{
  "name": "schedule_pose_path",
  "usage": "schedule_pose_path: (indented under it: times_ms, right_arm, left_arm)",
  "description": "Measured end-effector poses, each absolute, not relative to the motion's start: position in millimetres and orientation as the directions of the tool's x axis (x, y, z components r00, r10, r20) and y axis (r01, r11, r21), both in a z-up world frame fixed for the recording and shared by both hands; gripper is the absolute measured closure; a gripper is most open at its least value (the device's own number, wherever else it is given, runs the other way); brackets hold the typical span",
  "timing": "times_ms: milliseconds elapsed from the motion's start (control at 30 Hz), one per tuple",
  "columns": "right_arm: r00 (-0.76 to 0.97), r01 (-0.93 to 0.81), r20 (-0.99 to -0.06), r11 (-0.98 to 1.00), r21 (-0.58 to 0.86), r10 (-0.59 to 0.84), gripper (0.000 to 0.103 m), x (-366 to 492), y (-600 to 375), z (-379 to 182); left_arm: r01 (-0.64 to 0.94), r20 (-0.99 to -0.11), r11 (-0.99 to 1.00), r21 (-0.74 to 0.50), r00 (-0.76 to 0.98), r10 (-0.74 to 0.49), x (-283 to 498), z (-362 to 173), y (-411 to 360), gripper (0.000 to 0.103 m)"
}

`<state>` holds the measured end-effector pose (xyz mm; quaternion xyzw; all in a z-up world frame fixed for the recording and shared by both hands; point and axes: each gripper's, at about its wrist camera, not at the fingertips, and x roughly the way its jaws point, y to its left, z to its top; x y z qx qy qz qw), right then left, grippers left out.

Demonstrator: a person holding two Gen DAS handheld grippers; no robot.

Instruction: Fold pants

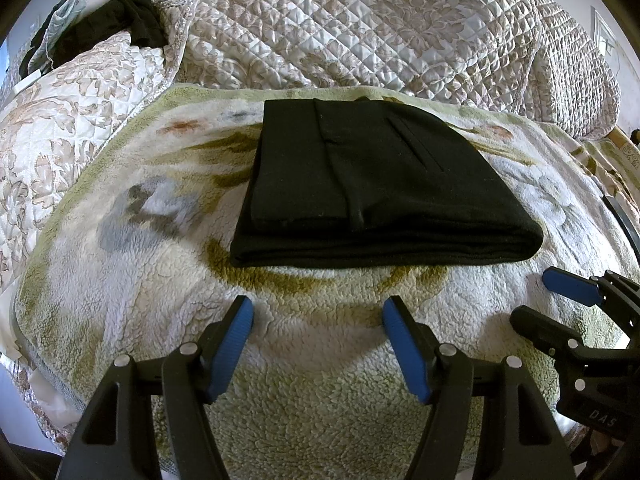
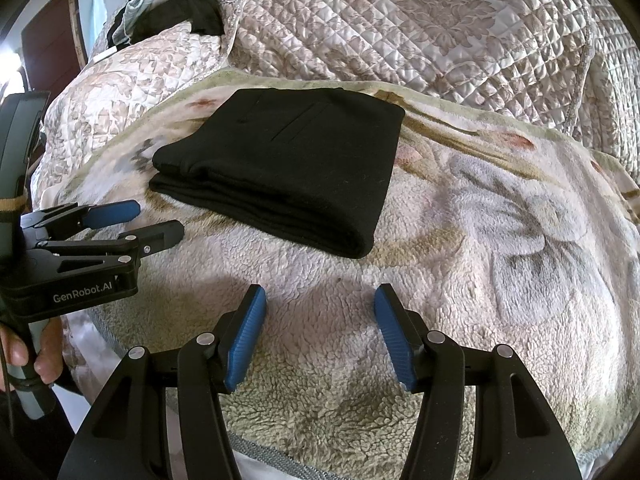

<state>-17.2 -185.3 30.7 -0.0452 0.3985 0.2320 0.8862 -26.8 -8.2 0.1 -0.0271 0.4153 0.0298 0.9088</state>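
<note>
The folded black pants [image 1: 384,184] lie on the fluffy blanket [image 1: 320,400], just beyond the left gripper [image 1: 318,344] and right gripper [image 2: 320,336]. Both stand open, holding nothing. Only the right view shows a hand [image 2: 38,356] on the left gripper's handle.

Black pants [image 1: 376,184], folded into a flat, compact rectangle.
They lie on a fleecy floral blanket [image 1: 320,360] over the bed, layered fold edges facing the cameras, a seam and slit pocket showing on top, nothing touching them.

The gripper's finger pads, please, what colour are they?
Blue, ribbed pads; clearest in the right wrist view.
</note>
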Motion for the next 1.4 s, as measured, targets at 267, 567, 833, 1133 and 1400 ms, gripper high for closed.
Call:
schedule_pose_path:
  times_ms: [267, 567, 833, 1133, 1400]
  right_arm:
    - [0.575, -0.447, -0.728, 0.889, 0.104, 0.374, 0.045, -17.8, -184.3, 30.7]
    - [0.576, -0.447, -0.727, 0.889, 0.102, 0.373, 0.045, -17.5, -184.2, 30.3]
    - [0.576, -0.447, -0.728, 0.889, 0.102, 0.373, 0.045, -18.0, -183.7, 30.2]
    - [0.576, -0.447, -0.727, 0.889, 0.102, 0.373, 0.045, -18.3, -183.1, 30.2]
    - [0.577, -0.446, -0.727, 0.889, 0.101, 0.372, 0.045, -18.4, -183.0, 29.9]
  left_arm:
    - [-0.076, -0.757, 0.997, -0.025, 0.653, 0.031, -26.6, 0.3, -7.9, 0.033]
    - [-0.077, -0.758, 0.997, -0.024, 0.651, 0.032, -26.2, 0.6, -7.8, 0.032]
    - [-0.075, -0.759, 0.997, -0.026, 0.650, 0.029, -25.7, 1.0, -7.2, 0.032]
    - [-0.076, -0.760, 0.997, -0.030, 0.649, 0.027, -26.2, 1.0, -7.0, 0.032]
    - [-0.077, -0.762, 0.997, -0.029, 0.647, 0.027, -26.7, 1.3, -7.0, 0.031]
